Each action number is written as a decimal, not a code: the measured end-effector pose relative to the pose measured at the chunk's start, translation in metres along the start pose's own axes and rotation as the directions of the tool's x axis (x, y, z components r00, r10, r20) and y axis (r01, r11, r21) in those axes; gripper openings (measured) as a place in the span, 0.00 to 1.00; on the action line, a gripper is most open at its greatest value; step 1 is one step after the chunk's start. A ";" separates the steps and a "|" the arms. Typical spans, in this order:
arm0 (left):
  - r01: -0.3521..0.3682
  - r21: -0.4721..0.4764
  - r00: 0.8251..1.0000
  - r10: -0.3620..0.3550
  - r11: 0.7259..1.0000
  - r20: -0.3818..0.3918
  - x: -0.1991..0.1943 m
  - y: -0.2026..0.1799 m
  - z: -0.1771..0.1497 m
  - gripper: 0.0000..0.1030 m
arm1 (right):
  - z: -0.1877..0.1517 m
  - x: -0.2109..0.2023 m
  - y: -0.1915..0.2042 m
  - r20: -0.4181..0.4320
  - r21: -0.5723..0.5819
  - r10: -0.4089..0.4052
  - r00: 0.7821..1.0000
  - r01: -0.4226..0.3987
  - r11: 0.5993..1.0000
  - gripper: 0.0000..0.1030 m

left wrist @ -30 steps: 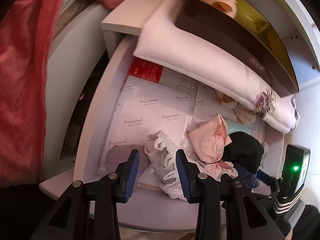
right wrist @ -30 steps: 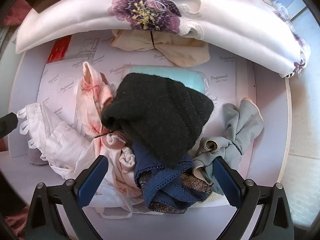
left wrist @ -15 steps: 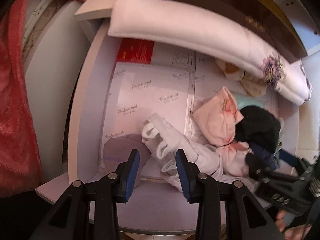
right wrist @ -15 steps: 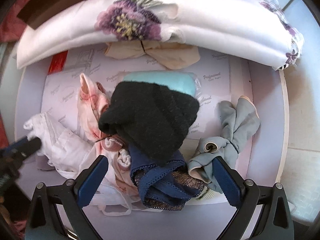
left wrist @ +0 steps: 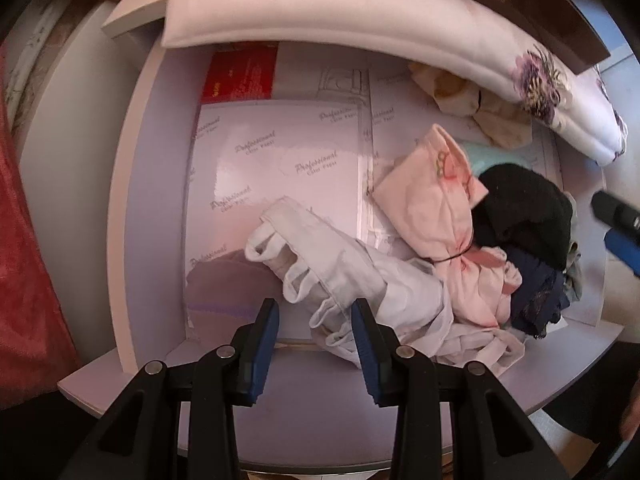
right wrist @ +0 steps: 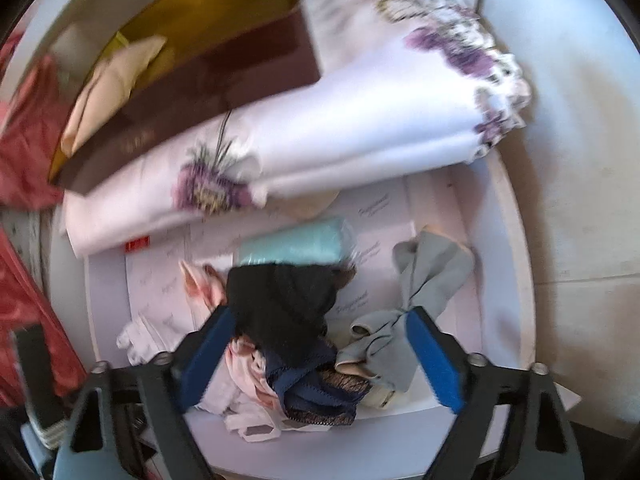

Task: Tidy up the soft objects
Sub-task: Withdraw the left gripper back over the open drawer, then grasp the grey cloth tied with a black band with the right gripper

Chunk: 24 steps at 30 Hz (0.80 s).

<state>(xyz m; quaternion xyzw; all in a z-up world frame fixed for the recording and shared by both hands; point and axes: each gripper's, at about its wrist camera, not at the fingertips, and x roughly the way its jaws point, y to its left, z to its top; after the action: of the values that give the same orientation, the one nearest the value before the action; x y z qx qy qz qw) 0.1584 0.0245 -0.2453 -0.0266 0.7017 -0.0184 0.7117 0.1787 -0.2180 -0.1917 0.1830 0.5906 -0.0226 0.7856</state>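
Note:
A lilac drawer (left wrist: 152, 184) lined with printed paper holds a heap of soft things. A white garment (left wrist: 340, 276) lies at the near edge. My left gripper (left wrist: 316, 340) points down over its lower fold, jaws partly open, pads not pressing. Beside it lie a pink garment (left wrist: 440, 208) and a black knit piece (left wrist: 520, 212). My right gripper (right wrist: 320, 360) is closing; the black knit piece (right wrist: 280, 304) and navy lace underwear (right wrist: 312, 380) sit between its pads, not squeezed. A grey garment (right wrist: 424, 280) lies by the right pad (right wrist: 432, 360).
A folded white floral cloth (right wrist: 340, 120) overhangs the drawer's back, with a brown box (right wrist: 200, 80) on it. A teal packet (right wrist: 296, 244) and a beige garment (left wrist: 480, 108) lie behind the heap. Red fabric (left wrist: 24, 240) hangs at the left. The paper lining (left wrist: 280, 140) is bare at the left.
The left gripper has sunk closer to the white garment. The right gripper has risen and tilted back, its jaws narrower around the black knit piece.

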 end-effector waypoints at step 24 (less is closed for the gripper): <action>-0.006 0.033 0.999 0.007 0.999 -0.038 0.023 -0.016 -0.003 0.36 | -0.008 0.014 -0.034 -0.134 0.105 -0.120 0.984 0.134 0.985 0.58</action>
<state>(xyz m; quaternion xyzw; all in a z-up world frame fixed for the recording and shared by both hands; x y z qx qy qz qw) 0.1557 0.0067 -0.2671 -0.0121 0.7147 -0.0282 0.6987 0.1673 -0.2444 -0.2158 0.1905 0.6478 -0.0946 0.7315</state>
